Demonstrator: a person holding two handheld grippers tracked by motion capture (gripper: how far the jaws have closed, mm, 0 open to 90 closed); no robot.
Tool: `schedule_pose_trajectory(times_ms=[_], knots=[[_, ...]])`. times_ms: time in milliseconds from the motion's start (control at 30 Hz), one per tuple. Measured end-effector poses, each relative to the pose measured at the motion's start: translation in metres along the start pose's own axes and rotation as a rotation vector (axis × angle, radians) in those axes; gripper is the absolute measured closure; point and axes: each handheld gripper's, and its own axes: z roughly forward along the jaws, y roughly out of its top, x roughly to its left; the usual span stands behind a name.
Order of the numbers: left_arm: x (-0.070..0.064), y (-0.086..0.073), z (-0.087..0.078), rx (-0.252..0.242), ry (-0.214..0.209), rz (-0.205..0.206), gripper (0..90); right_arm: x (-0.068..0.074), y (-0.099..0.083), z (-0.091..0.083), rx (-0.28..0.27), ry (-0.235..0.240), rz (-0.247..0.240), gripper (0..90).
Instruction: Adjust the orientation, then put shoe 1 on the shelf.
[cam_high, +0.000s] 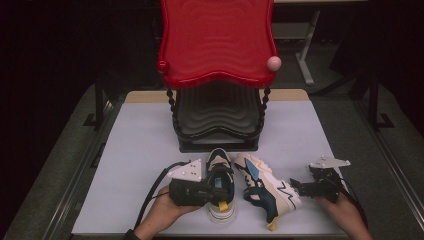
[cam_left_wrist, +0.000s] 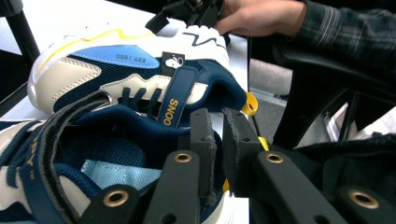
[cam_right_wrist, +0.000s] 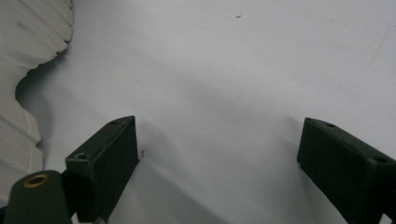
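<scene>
Two navy, cream and white sneakers lie side by side on the white table (cam_high: 140, 150). The left sneaker (cam_high: 220, 170) points toward the rack; my left gripper (cam_high: 218, 192) is shut on its padded heel collar (cam_left_wrist: 140, 126), and in the left gripper view (cam_left_wrist: 220, 135) a yellow pull tab shows between the jaws. The right sneaker (cam_high: 267, 192) lies on its side with its blue panel (cam_left_wrist: 116, 53) facing up. My right gripper (cam_high: 296, 187) is open beside its sole (cam_right_wrist: 28, 56), low over bare table (cam_right_wrist: 219, 140), with nothing between the jaws.
A two-tier rack stands behind the shoes, with a red top shelf (cam_high: 215, 40) and a black lower shelf (cam_high: 217, 115) with nothing on it. A pink ball (cam_high: 273, 63) caps one red corner. Dark floor and metal legs surround the table.
</scene>
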Motion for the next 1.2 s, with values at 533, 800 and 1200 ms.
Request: schedule_pose_trajectory(times_ms=[533,800,1200], knots=[[-0.003,0.004,-0.033,-0.05,0.056,0.004,66.1,0.0,0.0,0.0,0.0,-0.001,-0.002,11.6],[0.032,0.006,-0.018,0.005,0.097,-0.008,54.7,0.0,0.0,0.0,0.001,0.0,0.001,11.6],[0.055,-0.001,0.007,0.068,0.101,-0.024,48.8,0.0,0.0,0.0,0.0,0.0,-0.001,11.5]])
